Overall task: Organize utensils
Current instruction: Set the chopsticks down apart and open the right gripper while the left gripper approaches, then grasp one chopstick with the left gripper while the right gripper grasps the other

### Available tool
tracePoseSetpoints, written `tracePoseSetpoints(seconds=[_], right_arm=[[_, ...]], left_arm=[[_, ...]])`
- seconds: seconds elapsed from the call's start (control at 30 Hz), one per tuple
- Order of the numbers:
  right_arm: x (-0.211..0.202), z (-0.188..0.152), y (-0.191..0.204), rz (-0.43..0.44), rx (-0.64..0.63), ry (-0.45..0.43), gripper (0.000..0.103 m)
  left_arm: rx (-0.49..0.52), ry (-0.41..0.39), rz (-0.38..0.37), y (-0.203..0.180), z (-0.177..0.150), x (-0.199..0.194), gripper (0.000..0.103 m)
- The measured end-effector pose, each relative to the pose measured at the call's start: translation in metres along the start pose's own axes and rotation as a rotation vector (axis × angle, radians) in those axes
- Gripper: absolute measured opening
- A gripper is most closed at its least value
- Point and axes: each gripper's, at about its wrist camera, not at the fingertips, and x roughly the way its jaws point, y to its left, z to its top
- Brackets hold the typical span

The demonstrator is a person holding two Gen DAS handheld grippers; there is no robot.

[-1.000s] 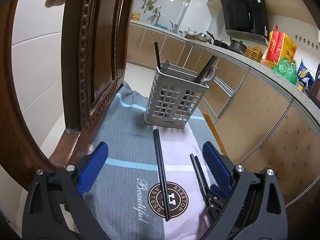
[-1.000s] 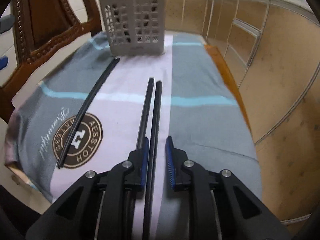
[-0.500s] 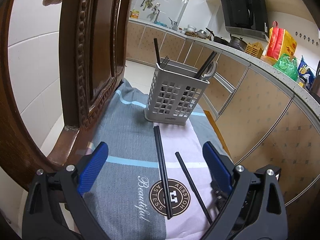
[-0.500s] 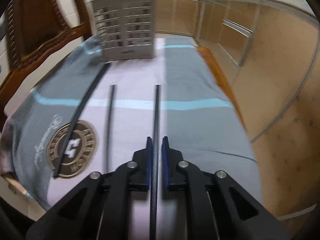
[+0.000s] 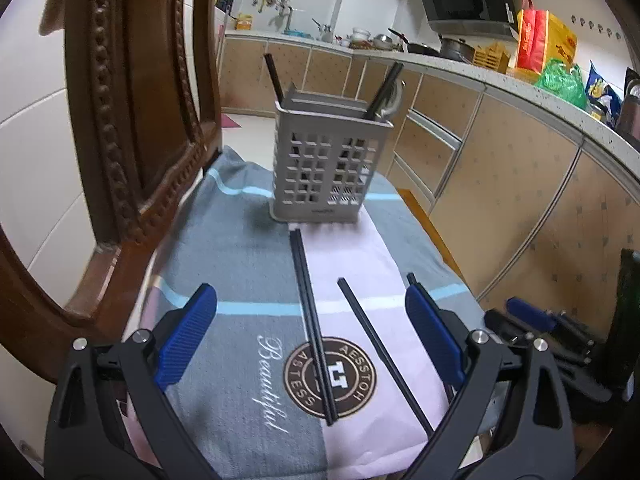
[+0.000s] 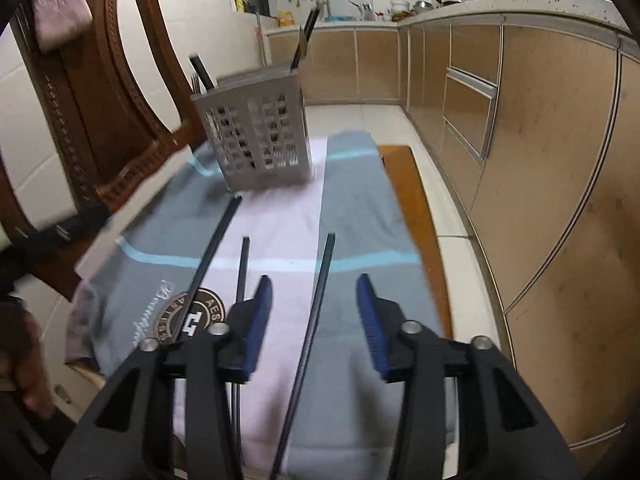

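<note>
A grey perforated utensil holder [image 5: 328, 172] [image 6: 256, 148] stands at the far end of the cloth and holds black chopsticks, a fork and a spoon. Two black chopsticks lie on the cloth: a long one [image 5: 312, 320] [image 6: 214, 258] over the round logo, and a second [image 5: 380, 352] [image 6: 242, 268] angled beside it. My left gripper [image 5: 310, 336] hangs open and wide above them, touching neither. My right gripper [image 6: 315, 320] has its jaws opening. A third chopstick [image 6: 316, 300] runs loose between its blue pads [image 6: 260, 320], and neither pad presses on it.
The grey, pink and blue striped cloth [image 5: 240, 248] covers a small table. A carved wooden chair back [image 5: 120, 120] rises at the left. Tan kitchen cabinets [image 6: 540, 160] run along the right across a strip of floor. A person's hand [image 6: 24, 360] shows at the lower left.
My right gripper closed on one chopstick of a pair, rose with it, and has now parted its jaws. The other chopstick stayed on the cloth, angled. The left gripper drifted slightly.
</note>
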Motion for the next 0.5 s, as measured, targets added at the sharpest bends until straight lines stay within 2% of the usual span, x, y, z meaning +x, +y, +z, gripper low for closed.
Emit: tracePoseSetpoints(seconds=[0.13,0.2,0.27,0.37,0.5], right_arm=[[0.008,-0.011,-0.013,-0.013,0.026,0.042,0.047],[0.013,-0.015,-0.014,-0.002,0.046,0.066,0.047],[0.015,-0.012,-0.012,-0.005,0.034,0.065,0.047],[0.023,0.001,-0.009,-0.011,0.021,0.070,0.047],[0.058,0.019,-0.011,-0.023,0.017,0.132,0.047]], left_arm=[[0.004,0.044,-0.008,-0.007,-0.003,0.008,0.094],[-0.029,0.090,-0.031,-0.009,-0.002,0.015,0.094],[-0.078,0.133,-0.063,-0.011,0.002,0.025,0.094],[-0.086,0.166,-0.058,-0.021,0.007,0.041,0.093],[-0.076,0.268,-0.048,-0.041,0.018,0.078,0.074]])
